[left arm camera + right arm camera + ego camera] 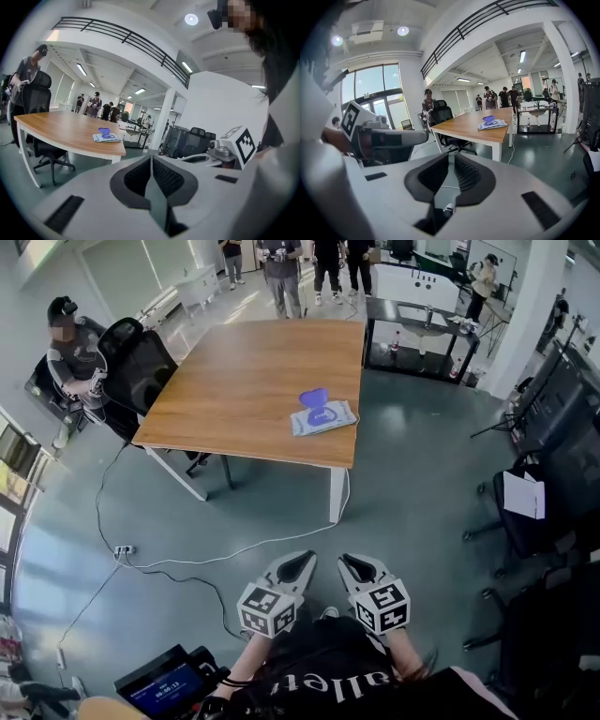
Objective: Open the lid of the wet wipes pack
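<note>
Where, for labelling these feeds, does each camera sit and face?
Head view: on the head, aimed down at the table; left tool, right tool, shirt show.
Left gripper view: on left tool, facing the table; shut jaws, right tool show.
Right gripper view: on right tool, facing the table; shut jaws, left tool show.
All share the wipes pack.

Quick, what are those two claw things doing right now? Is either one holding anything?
Left gripper: fingers closed, holding nothing.
Right gripper: fingers closed, holding nothing.
</note>
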Demonstrator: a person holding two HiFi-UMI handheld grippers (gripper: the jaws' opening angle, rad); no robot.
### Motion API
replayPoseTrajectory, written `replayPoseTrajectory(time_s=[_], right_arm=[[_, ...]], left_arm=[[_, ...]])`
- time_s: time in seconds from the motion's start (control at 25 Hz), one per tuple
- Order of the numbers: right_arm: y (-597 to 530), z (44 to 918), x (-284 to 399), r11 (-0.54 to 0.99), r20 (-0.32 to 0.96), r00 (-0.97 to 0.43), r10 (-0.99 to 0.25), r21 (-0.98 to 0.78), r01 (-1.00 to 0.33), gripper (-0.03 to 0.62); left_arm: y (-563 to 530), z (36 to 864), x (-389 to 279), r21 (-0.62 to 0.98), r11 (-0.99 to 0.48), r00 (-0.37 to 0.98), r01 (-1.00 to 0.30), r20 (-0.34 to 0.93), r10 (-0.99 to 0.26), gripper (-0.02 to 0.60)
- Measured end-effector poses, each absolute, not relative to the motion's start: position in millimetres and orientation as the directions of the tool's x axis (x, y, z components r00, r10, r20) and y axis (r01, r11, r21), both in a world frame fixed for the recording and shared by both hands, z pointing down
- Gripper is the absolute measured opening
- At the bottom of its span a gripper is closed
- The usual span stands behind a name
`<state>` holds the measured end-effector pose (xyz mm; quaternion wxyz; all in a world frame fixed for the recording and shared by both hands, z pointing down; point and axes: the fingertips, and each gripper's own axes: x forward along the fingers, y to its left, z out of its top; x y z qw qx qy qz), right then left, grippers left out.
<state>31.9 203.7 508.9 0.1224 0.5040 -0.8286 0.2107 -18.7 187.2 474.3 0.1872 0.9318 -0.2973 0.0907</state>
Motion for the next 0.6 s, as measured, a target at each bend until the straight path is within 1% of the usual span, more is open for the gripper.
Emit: replayPoseTrajectory(time_s=[0.4,0.6], right_arm=[[226,512,37,0.359,0.396,-0.44,-0.806,-0.265,-0.895,0.046],[224,517,25,0.375,0.417,-0.452,-0.789,-0.255,-0.891,0.046]], left_arm=[[199,472,-5,0.284,-0.785,0.83,-0.551,0.28,-0.482,0.012],[202,480,-18,0.287,-0.778,0.824,-0.559,0.298,-0.482,0.012]])
